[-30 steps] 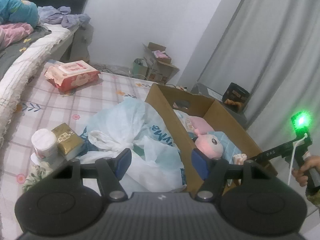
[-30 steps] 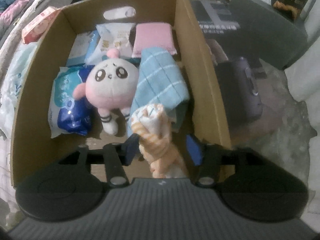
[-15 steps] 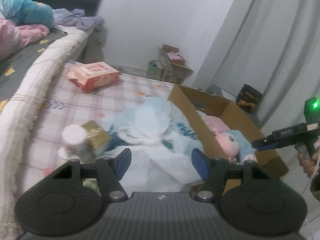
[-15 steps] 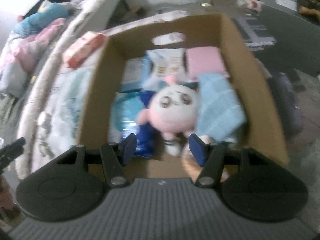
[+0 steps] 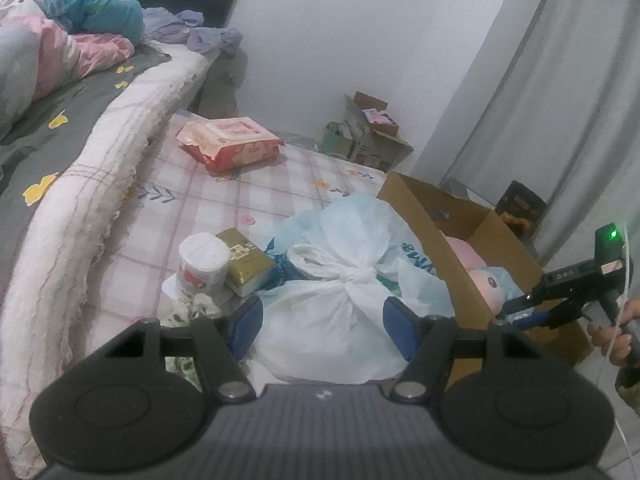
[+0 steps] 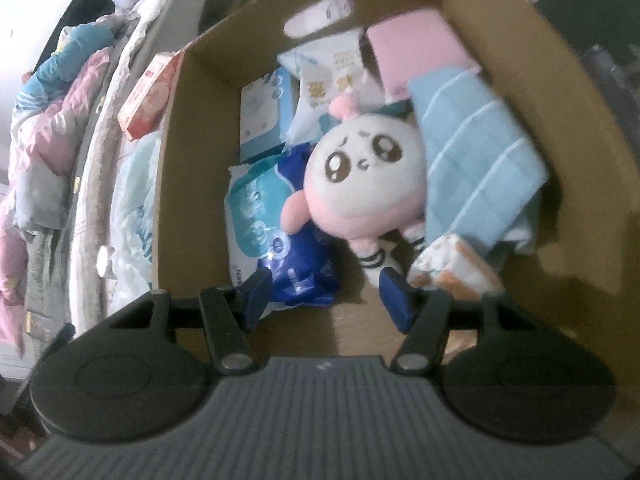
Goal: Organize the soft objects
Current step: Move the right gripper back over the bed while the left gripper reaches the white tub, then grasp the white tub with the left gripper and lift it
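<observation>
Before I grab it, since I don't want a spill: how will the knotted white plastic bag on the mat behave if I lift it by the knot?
The white plastic bag looks thin and crumpled, so it will probably sag and swing. Its bulging sides suggest soft, light contents. The knot seems tight, so spilling looks unlikely.

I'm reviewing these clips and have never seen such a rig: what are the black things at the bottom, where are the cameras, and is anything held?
They are handheld two-finger grippers; a person carries one in each hand, a fisheye camera on each. The left gripper looks across a checked pink mat at a knotted white plastic bag, open and empty. The right gripper looks down into a brown cardboard box holding a pink-and-white plush doll, a blue striped towel and an orange-and-white cloth. It holds nothing either.
</observation>
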`<state>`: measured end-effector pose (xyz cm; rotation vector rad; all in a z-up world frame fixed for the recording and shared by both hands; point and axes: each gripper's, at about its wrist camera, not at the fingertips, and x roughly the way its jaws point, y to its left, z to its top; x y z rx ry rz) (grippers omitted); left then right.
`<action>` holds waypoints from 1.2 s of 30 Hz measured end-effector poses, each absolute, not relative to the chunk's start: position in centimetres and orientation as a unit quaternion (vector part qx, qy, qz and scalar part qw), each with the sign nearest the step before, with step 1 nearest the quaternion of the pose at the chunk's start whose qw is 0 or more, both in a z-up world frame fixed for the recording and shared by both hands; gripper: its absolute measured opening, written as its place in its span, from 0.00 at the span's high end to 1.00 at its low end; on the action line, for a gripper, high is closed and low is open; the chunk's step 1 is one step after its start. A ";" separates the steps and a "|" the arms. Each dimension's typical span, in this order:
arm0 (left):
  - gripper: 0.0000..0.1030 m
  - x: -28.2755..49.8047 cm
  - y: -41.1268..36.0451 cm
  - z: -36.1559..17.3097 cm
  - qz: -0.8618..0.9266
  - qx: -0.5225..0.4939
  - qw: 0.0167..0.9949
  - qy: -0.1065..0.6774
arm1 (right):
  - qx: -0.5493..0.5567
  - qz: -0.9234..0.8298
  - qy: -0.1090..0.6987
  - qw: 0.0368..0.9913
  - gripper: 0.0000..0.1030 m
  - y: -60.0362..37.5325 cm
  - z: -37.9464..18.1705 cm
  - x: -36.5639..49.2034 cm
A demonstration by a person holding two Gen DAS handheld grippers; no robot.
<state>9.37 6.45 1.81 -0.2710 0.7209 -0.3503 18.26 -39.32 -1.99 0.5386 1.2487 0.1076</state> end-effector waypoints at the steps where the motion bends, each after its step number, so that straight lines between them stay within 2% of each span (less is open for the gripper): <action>1: 0.34 9.4 6.6 1.7 -0.168 -0.132 0.912 0.350 | 0.249 0.049 0.582 0.772 0.42 -39.2 -2.4 18.5; 6: 0.34 9.5 7.1 1.3 -0.158 -0.131 0.913 0.353 | 0.192 -0.013 0.582 0.790 0.40 -39.0 -2.3 18.5; 9: 0.34 9.9 7.3 1.1 -0.153 -0.130 0.913 0.356 | 0.208 -0.005 0.565 0.799 0.36 -39.1 -1.1 18.0; 15: 0.34 11.1 6.8 1.1 -0.132 -0.089 0.925 0.345 | 0.225 0.052 0.518 0.824 0.35 -36.5 2.5 18.2; 21: 0.34 14.2 6.6 0.3 -0.091 -0.050 0.933 0.344 | 0.245 0.170 0.488 0.820 0.35 -29.8 4.7 20.2; 30: 0.35 19.8 7.0 -2.8 -0.053 -0.033 0.917 0.393 | 0.306 0.271 0.476 0.779 0.35 -18.6 2.4 23.5; 32: 0.37 20.5 7.2 -3.6 -0.054 -0.040 0.911 0.407 | 0.319 0.278 0.469 0.775 0.35 -17.3 1.8 23.2; 33: 0.45 20.9 7.3 -3.9 -0.052 -0.044 0.908 0.413 | 0.323 0.278 0.470 0.773 0.35 -16.7 1.4 23.1; 34: 0.47 21.2 7.5 -4.3 -0.051 -0.049 0.905 0.419 | 0.327 0.277 0.472 0.770 0.35 -16.2 1.0 23.1; 36: 0.47 21.3 8.0 -4.5 -0.053 -0.060 0.905 0.417 | 0.334 0.273 0.480 0.764 0.35 -15.4 -0.1 23.3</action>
